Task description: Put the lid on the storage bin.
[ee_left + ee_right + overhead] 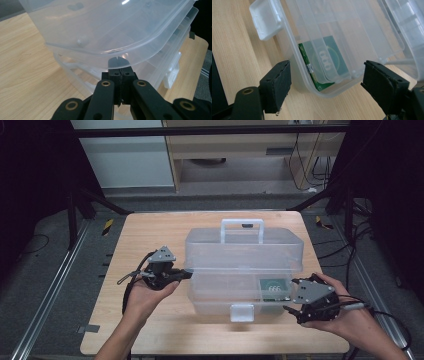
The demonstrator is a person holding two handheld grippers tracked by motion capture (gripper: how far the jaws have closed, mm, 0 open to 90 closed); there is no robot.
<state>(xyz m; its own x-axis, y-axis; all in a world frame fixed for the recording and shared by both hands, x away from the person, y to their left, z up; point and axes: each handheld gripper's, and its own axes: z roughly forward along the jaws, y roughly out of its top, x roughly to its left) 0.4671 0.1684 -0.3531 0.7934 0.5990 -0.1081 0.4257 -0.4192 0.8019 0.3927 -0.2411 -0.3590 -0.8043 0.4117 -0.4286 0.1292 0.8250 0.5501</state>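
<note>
A clear plastic toolbox stands on the wooden table. Its lid, which carries a white handle, is lifted partway off the base. My left gripper is at the lid's left end, shut on the lid's rim as seen in the left gripper view. My right gripper is open at the base's front right corner, one jaw on each side of that corner. A green packet lies inside the base.
A white latch hangs at the middle of the box's front. Bare tabletop lies left of and in front of the box. Dark frame bars and cables stand beyond the table's edges.
</note>
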